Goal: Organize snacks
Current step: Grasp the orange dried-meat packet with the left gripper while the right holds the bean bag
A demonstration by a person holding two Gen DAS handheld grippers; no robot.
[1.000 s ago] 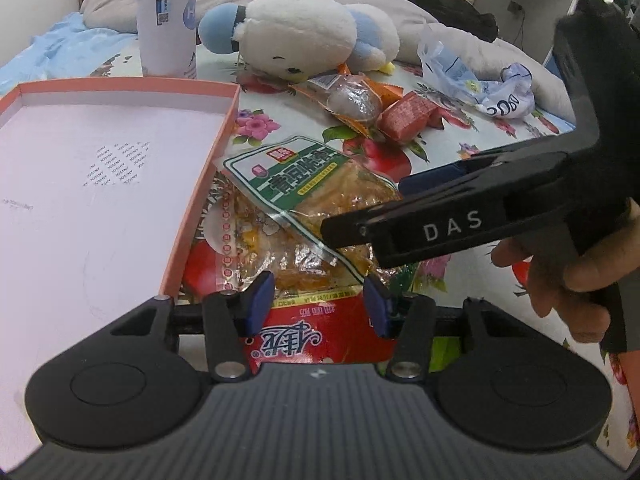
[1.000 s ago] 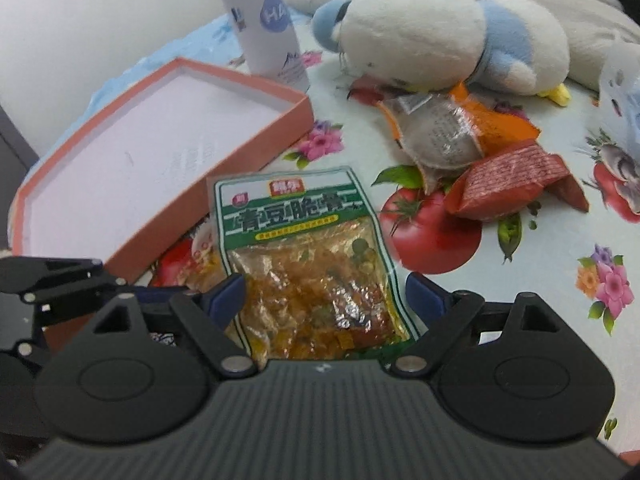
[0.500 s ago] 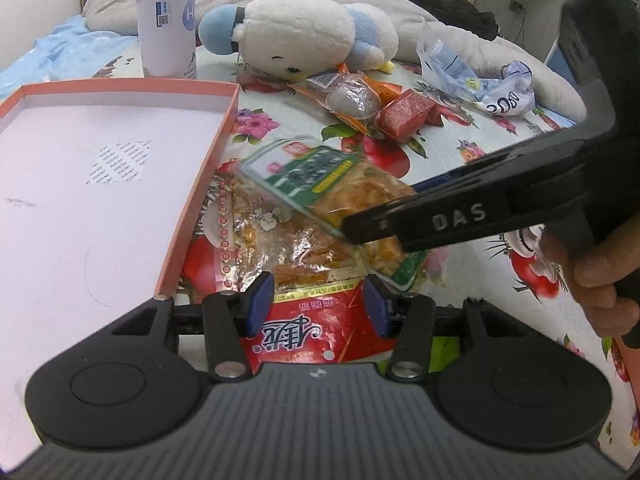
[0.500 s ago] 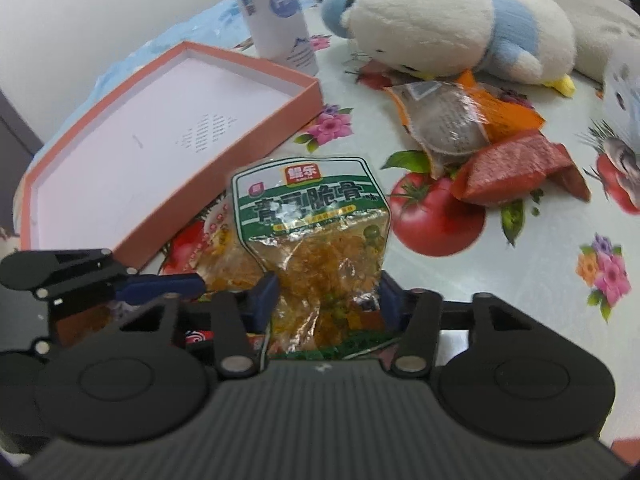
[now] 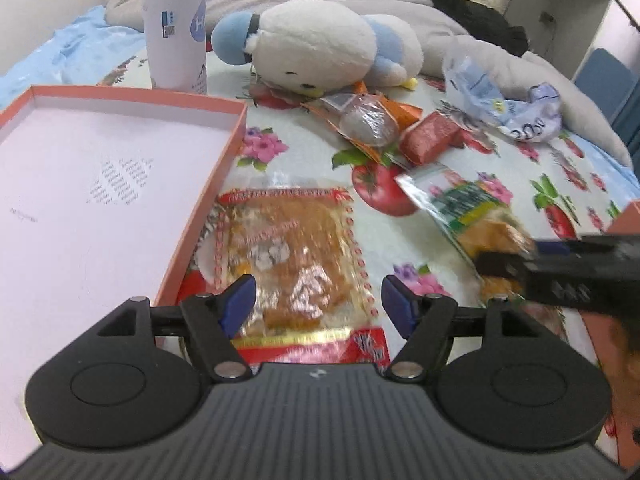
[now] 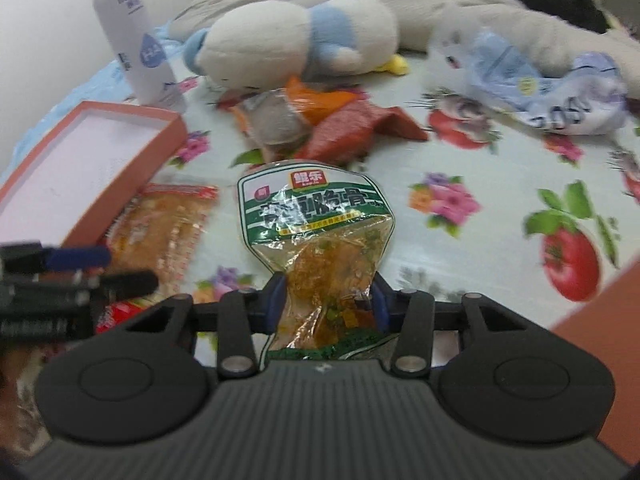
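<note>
The right hand-held gripper [image 6: 327, 300] has its blue pads pinched on the lower part of a green-labelled snack bag [image 6: 320, 232], the jaws closing a little more on it; the bag is lifted off the flowered bedsheet [image 6: 500, 184] and stands up in front of the camera. In the left wrist view the same bag [image 5: 468, 208] hangs tilted at the right, clamped by the right hand-held gripper [image 5: 516, 260]. The left hand-held gripper [image 5: 318, 306] is opening, its jaws wide, with nothing pressed between the pads. Just ahead of it an orange snack pack [image 5: 292, 256] lies flat on the sheet, touching the side of the shallow pink box [image 5: 208, 184]. Farther off are two more snack packets [image 5: 392, 128], a plush toy [image 5: 316, 46], a white spray can [image 5: 174, 20] and a crumpled plastic bag [image 5: 508, 104]
</note>
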